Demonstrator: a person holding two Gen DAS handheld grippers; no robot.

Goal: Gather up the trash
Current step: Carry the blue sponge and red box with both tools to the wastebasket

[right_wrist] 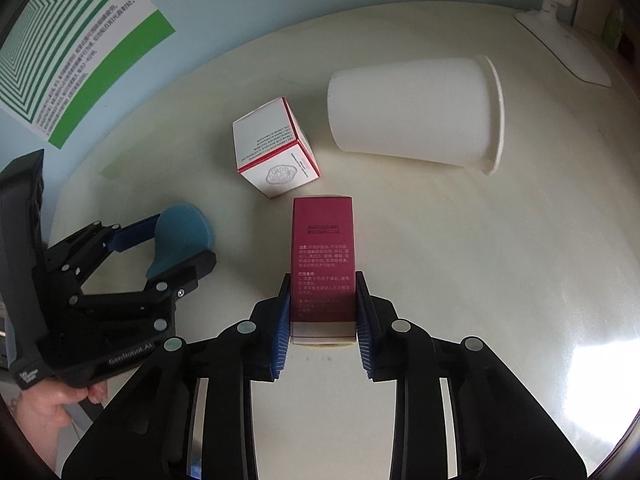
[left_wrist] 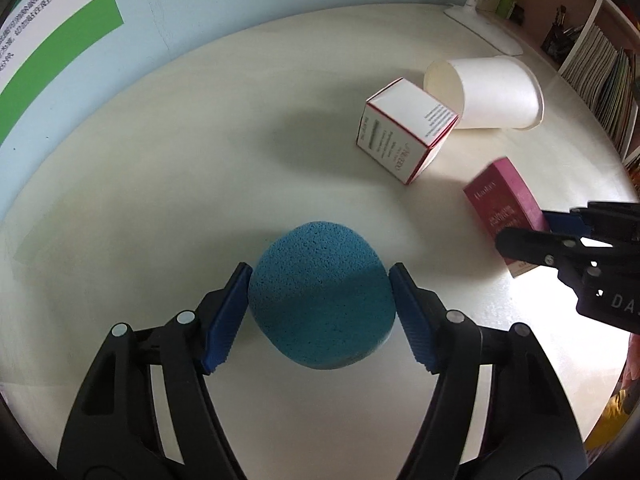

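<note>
A round blue sponge (left_wrist: 312, 256) lies on the cream table (left_wrist: 180, 168), and my left gripper (left_wrist: 318, 276) is shut on it, both blue pads pressing its sides. From the right wrist view this gripper (right_wrist: 184, 240) shows at the left with the sponge (right_wrist: 184, 228) in its jaws. My right gripper (right_wrist: 322, 280) is shut on the near end of a crimson carton (right_wrist: 323, 248) that lies flat. The left wrist view shows that carton (left_wrist: 504, 200) at the right, with the right gripper (left_wrist: 528, 228) on it.
A white box with red edges (right_wrist: 272, 148) sits tilted beyond the carton, beside a white paper cup (right_wrist: 412, 112) lying on its side. A white lamp base (right_wrist: 568, 48) stands at the far right. A bookshelf (left_wrist: 592, 52) borders the table. A hand (right_wrist: 44, 412) holds the left gripper.
</note>
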